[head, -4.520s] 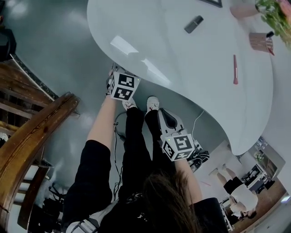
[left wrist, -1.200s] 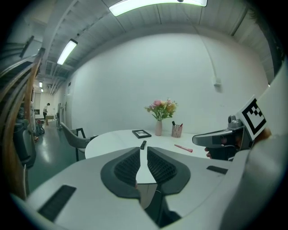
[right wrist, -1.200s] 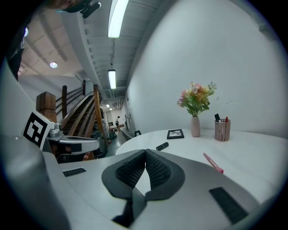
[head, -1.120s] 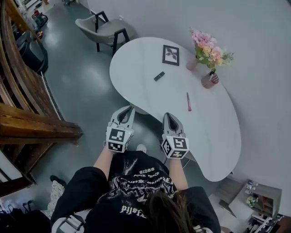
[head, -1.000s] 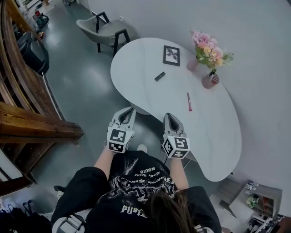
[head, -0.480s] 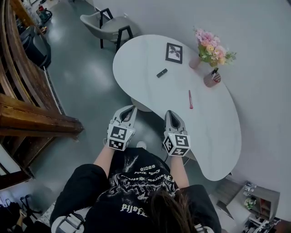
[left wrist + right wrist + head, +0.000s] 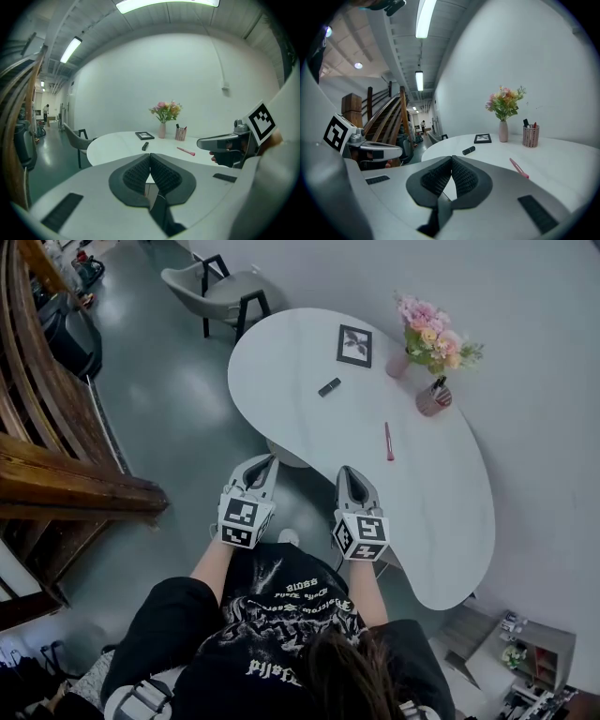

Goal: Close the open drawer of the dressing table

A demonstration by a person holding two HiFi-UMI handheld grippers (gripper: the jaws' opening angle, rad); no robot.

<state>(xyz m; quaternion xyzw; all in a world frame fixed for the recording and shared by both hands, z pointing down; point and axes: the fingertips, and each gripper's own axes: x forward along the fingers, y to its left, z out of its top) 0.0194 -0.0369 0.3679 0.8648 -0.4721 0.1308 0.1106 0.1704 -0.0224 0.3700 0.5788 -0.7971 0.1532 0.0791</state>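
Across the grey floor [image 7: 159, 418], the white kidney-shaped surface [image 7: 441, 484] of the dressing table fills the middle of the head view. No drawer shows along its near edge. The top hides whatever sits beneath it, and neither gripper view catches an open front or a handle, so whether the drawer is shut cannot be read directly.

The person stands just off that near edge with both arms bent. The left tongs [image 7: 263, 463] and right tongs [image 7: 345, 472] are held side by side, clear of the surface and touching nothing. Both are clenched, pads pressed together with nothing between them.

Since nothing juts out past the edge, the push looks more likely finished than not begun, with nothing obvious left to do.

Toward the far edge sit a vase of flowers [image 7: 427, 329], a picture frame [image 7: 354, 344] and a pink cup [image 7: 432, 399]. A slim pink stick [image 7: 387, 441] and a small black item [image 7: 329, 387] lie nearer the middle.
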